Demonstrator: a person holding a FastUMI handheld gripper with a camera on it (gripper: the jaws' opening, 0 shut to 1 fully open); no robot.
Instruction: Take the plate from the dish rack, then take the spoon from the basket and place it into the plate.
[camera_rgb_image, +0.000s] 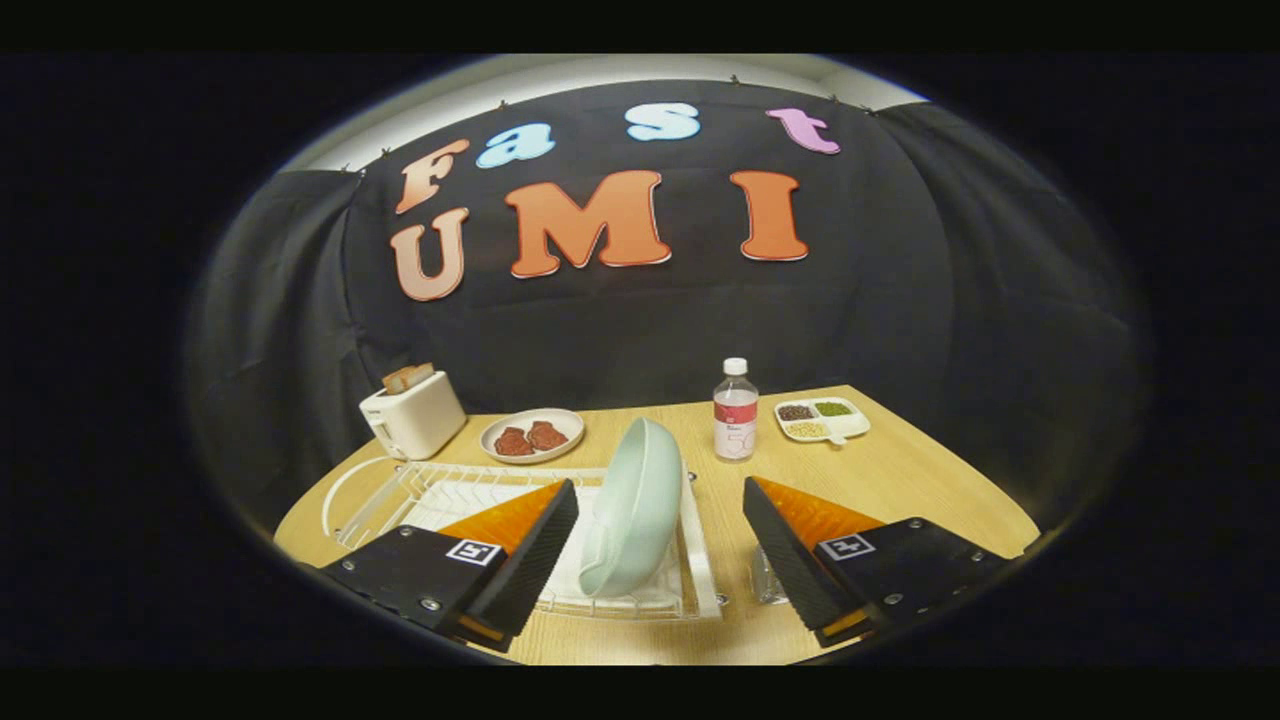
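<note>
A pale green plate (632, 510) stands on edge in the white wire dish rack (440, 492), at the rack's right end. My gripper (660, 500) is open, its two black fingers with orange sides spread wide. The plate stands between the fingers, closer to the left finger (530, 545), and neither finger touches it. The right finger (790, 545) hangs over the wooden table (930, 480) to the right of the rack. Something clear and small sits on the table just behind the right finger (762, 578); I cannot tell what it is.
Beyond the rack stand a white toaster (412, 415) with bread, a white plate of meat pieces (532, 435), a water bottle (735, 412) and a divided white dish of beans (822, 418). The booth's black cloth wall rises behind them.
</note>
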